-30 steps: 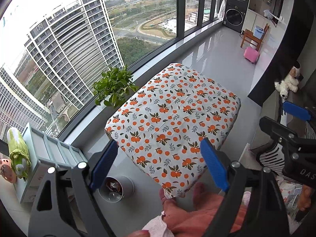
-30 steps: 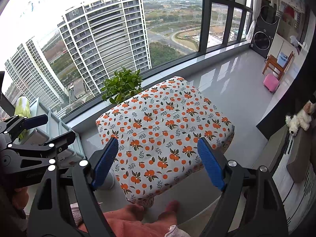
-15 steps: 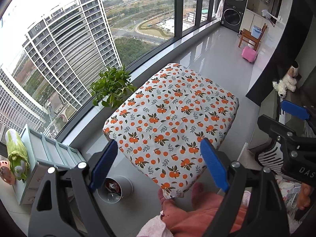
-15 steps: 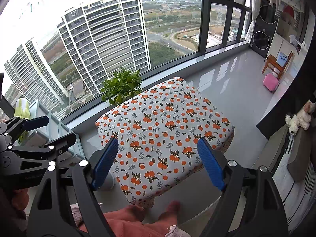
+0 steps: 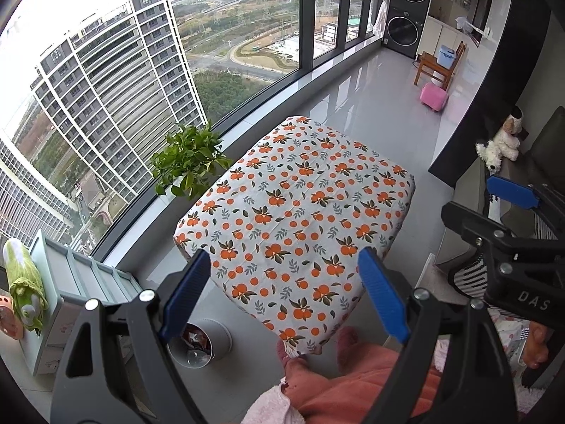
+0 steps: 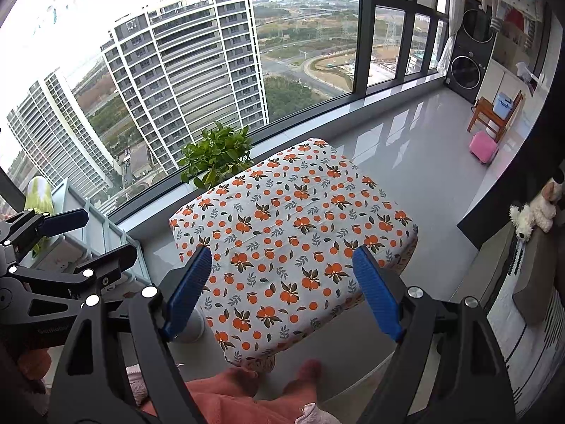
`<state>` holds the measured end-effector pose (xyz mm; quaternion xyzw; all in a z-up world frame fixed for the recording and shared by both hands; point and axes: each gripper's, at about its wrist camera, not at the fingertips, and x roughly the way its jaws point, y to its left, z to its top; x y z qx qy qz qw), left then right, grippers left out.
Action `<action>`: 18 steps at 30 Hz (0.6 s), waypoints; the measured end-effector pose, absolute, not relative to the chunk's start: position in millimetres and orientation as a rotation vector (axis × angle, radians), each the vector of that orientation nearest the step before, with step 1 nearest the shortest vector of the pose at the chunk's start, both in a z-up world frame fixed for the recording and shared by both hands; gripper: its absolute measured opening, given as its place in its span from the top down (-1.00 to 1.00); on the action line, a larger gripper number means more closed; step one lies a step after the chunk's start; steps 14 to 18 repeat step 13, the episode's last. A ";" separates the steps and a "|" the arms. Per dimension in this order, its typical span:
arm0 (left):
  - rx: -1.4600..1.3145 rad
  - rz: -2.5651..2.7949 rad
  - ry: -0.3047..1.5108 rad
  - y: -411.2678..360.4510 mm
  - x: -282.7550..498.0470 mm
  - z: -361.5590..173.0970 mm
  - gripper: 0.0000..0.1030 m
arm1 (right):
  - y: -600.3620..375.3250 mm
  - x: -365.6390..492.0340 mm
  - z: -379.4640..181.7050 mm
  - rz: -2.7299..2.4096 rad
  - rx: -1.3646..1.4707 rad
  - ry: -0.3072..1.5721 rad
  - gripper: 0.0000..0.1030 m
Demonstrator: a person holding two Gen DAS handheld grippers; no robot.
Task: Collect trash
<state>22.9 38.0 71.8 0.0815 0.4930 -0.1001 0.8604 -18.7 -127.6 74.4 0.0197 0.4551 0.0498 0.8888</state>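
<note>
Left claw and right claw both held high, angled down over the orange-print bench, blue fingers spread wide, gripping nothing. Only the left view shows inside the white trash can on the floor beside the bench: wrappers in it. In the right view the can is mostly hidden behind a finger.
</note>
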 end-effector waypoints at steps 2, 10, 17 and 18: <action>0.175 -0.202 1.030 37.7 22.3 73.2 -0.66 | -128.4 -19.1 75.4 0.100 0.042 0.945 -0.54; 0.206 -0.148 1.013 38.9 21.7 73.2 -0.66 | -128.7 -23.3 75.6 0.091 0.048 0.941 -0.54; 0.207 -0.146 1.010 38.3 20.9 73.3 -0.66 | -129.6 -24.8 76.0 0.088 0.050 0.941 -0.54; 0.207 -0.146 1.010 38.3 20.9 73.3 -0.66 | -129.6 -24.8 76.0 0.088 0.050 0.941 -0.54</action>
